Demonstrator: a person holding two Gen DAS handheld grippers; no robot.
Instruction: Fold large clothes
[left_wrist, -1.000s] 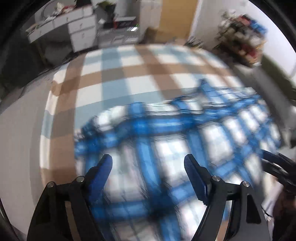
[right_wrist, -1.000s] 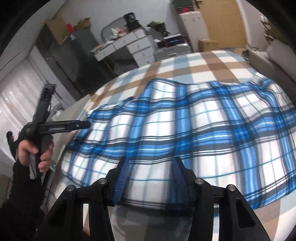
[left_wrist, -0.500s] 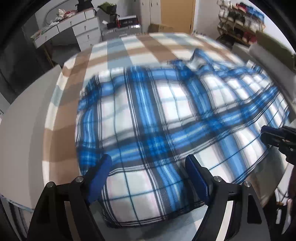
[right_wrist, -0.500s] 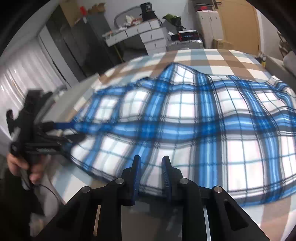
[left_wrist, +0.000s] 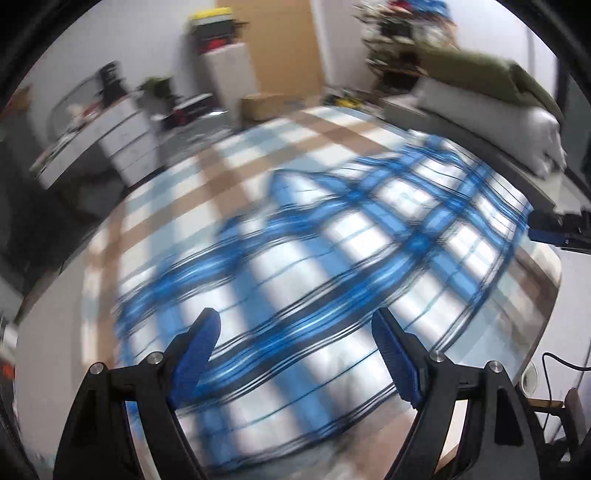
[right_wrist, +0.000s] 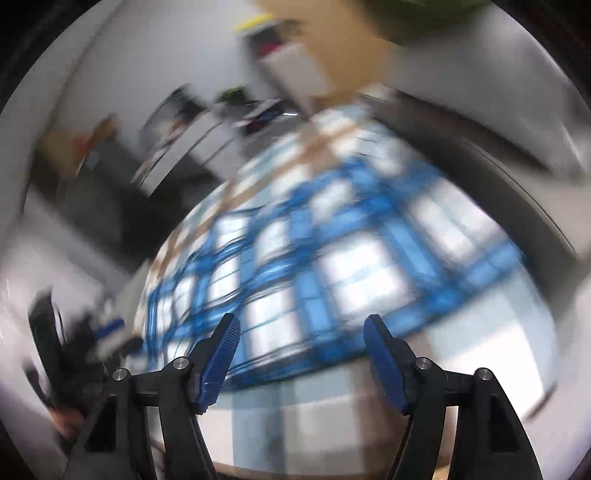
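Currently the plaid cloth (left_wrist: 332, 266) is spread over the checked bed (left_wrist: 229, 173), nothing gripped. The left gripper (left_wrist: 295, 347) is held wide open above its near hem; the right gripper (right_wrist: 301, 349) is opening, empty. Both near corners should probably be pinched squarely before any fold is drawn across.
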